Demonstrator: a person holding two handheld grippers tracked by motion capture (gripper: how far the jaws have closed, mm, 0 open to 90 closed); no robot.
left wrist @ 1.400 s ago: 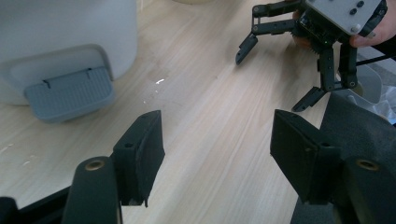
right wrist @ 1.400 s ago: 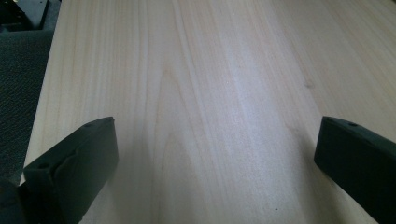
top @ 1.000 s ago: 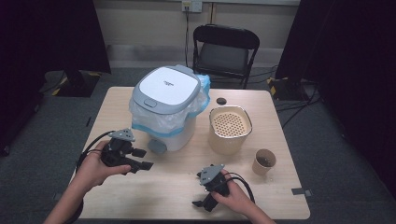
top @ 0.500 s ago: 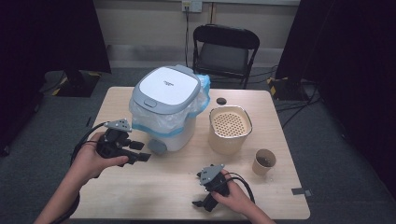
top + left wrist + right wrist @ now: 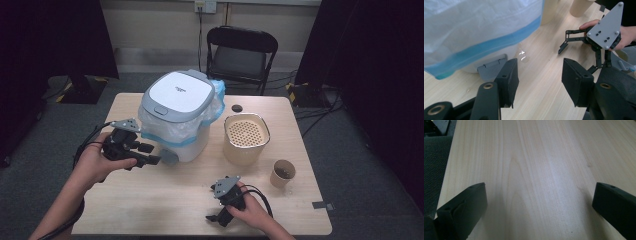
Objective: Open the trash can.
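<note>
A white bin with a grey lid (image 5: 177, 95) stands left of the table's middle, lined with a white bag with a blue band (image 5: 474, 25). My left gripper (image 5: 154, 154) is open just left of the bin's base, its tips close to the grey pedal (image 5: 169, 156). In the left gripper view its jaws (image 5: 540, 75) frame bare wood, with the pedal (image 5: 491, 67) to their left. My right gripper (image 5: 216, 220) rests near the front edge, pointing toward the front left. It is wide open (image 5: 539, 200) over bare tabletop, holding nothing.
A beige perforated container (image 5: 246, 137) stands right of the bin, with a paper cup (image 5: 283, 173) beyond it toward the right edge. A small black disc (image 5: 237, 108) lies behind them. A black chair (image 5: 242, 50) stands past the far edge. Carpet (image 5: 434, 157) borders the table.
My left gripper has drifted away from the front edge and closer to the bin's base. The right gripper has stayed still.
</note>
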